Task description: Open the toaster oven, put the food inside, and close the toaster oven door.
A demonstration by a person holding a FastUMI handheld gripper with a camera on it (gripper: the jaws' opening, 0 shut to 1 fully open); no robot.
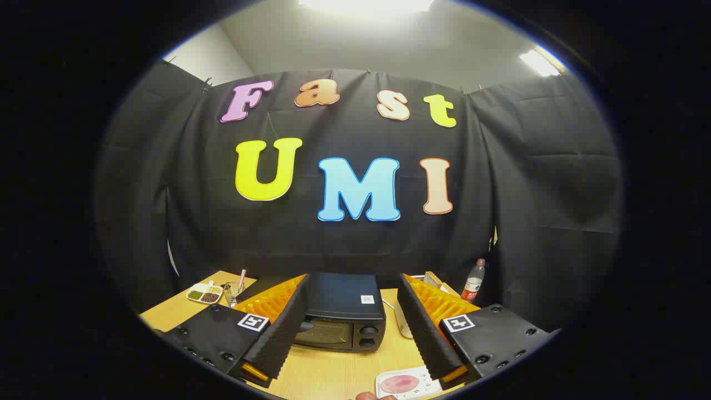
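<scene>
While the jaws stand wide apart and hold nothing, the toaster oven [341, 314] sits just beyond them, door closed. Food on a plate [405, 384] lies near the right jaw on the worktop [333, 372].

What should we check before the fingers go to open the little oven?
1. Toaster oven door shut, ready to open: ok.
2. Gripper fingers spread wide and holding nothing: ok.
3. Oven sits just ahead, between the fingers: ok.
4. Bare table between fingers and oven: ok.
5. Food waiting on the white plate near the fingers: cannot tell what it is.
6. Door handle within the fingers' line: cannot tell, one finger hides part of the door.
</scene>
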